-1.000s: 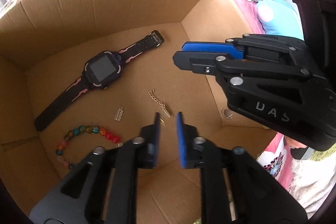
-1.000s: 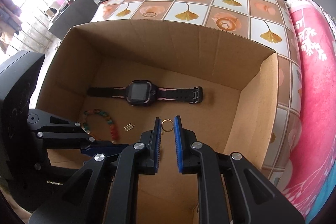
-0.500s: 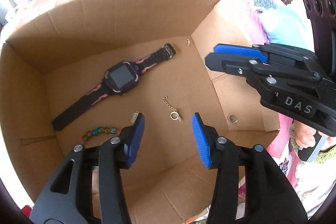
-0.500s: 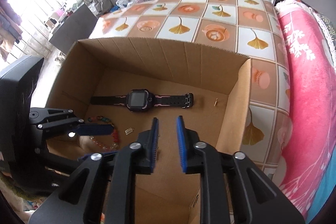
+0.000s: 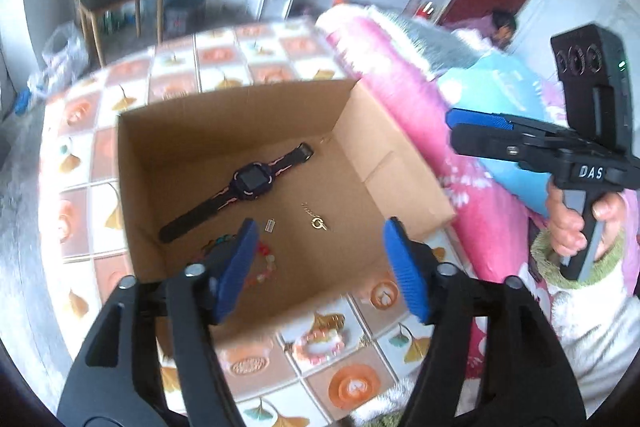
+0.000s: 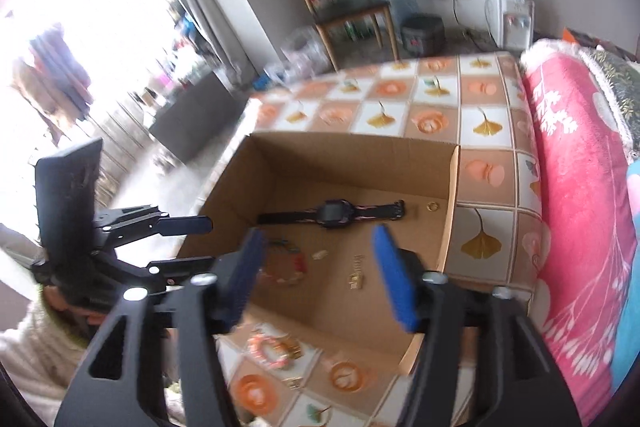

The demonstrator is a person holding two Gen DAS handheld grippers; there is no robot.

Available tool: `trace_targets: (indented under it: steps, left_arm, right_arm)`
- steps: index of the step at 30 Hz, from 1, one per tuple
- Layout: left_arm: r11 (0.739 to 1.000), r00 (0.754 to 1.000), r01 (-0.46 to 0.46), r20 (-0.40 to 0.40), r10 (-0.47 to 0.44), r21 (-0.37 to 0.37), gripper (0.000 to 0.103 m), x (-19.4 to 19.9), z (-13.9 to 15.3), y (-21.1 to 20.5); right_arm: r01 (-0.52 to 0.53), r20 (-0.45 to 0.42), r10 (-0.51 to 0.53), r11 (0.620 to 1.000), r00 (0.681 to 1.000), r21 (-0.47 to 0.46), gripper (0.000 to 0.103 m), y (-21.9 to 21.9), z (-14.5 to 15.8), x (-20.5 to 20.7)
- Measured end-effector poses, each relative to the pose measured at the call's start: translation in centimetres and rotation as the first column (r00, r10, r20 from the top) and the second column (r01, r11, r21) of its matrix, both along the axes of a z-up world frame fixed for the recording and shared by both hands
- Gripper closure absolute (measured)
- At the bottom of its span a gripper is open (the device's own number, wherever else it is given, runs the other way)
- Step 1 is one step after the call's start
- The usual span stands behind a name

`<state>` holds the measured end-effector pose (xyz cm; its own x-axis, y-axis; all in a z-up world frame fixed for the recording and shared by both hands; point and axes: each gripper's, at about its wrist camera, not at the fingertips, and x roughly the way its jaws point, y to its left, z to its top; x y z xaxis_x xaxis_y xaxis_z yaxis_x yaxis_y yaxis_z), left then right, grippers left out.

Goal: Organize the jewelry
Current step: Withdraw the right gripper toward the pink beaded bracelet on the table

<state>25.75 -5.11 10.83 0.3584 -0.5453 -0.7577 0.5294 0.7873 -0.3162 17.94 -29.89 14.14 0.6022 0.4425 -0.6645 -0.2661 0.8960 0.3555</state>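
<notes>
An open cardboard box holds a black watch, a gold chain with a ring, a small charm and a coloured bead bracelet, half hidden by a finger. My left gripper hovers over the box's near side, jaws opening, nothing between them. My right gripper is out to the right of the box. In the right wrist view my right gripper is also opening and empty, above the watch. A gold ring lies in the far right corner. The left gripper is at the left.
A pink bead bracelet and small gold pieces lie on the leaf-patterned tablecloth in front of the box. A pink blanket runs along the right. A chair and a water dispenser stand behind.
Both grippers rose and drew back out of the box while their jaws spread wide. The gold ring left the right gripper and now lies in the box's far right corner.
</notes>
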Motion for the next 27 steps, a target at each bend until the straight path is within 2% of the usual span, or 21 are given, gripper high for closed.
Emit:
trace_targets:
  steps: [1, 3, 7, 10, 13, 16, 19, 23, 27]
  left_arm:
    - [1.0, 1.0, 0.003, 0.022, -0.002, -0.014, 0.03, -1.2, 0.5, 0.8]
    - [0.999, 0.997, 0.009, 0.075, -0.006, -0.041, 0.018, -4.3, 0.9, 2.2]
    - [1.0, 0.993, 0.017, 0.118, -0.014, -0.023, 0.012, -9.4, -0.4, 3.9]
    - [1.0, 0.995, -0.012, 0.095, 0.011, 0.013, 0.01, -11.5, -3.0, 4.3]
    - [0.998, 0.998, -0.055, 0.043, 0.054, 0.024, 0.01, -12.3, -6.7, 4.5]
    - [0.989, 0.994, -0.106, -0.011, 0.108, 0.103, 0.01, -11.7, -11.0, 4.2]
    - [0.973, 0.989, -0.139, -0.019, 0.145, 0.183, 0.01, -10.8, -14.1, 4.0]
    - [0.957, 0.986, -0.161, -0.002, 0.167, 0.24, 0.01, -9.9, -16.1, 4.0]
    - [0.94, 0.983, -0.186, 0.055, 0.177, 0.285, 0.009, -9.9, -16.8, 3.9]
  right_arm:
    - [-0.008, 0.016, 0.008, 1.0, 1.0, 0.013, 0.028, 0.0, 0.2, -1.1]
    - [-0.034, 0.033, 0.033, 0.999, 0.999, 0.037, 0.022, 0.1, 0.1, -4.3]
    - [-0.061, 0.027, 0.058, 0.995, 0.998, 0.083, 0.013, 0.4, -2.0, -9.4]
    - [-0.013, -0.043, 0.016, 0.998, 0.999, 0.062, 0.012, 1.3, -5.4, -11.4]
    - [0.058, -0.126, -0.059, 0.998, 0.99, -0.012, 0.012, 2.5, -9.8, -11.9]
    - [0.114, -0.215, -0.138, 0.986, 0.967, -0.122, 0.012, 3.8, -14.1, -11.0]
    - [0.169, -0.241, -0.226, 0.957, 0.944, -0.236, 0.012, 4.3, -16.6, -9.8]
    - [0.182, -0.234, -0.28, 0.913, 0.931, -0.365, 0.012, 5.1, -18.5, -8.2]
    - [0.159, -0.254, -0.285, 0.892, 0.924, -0.423, 0.012, 5.7, -19.8, -7.2]
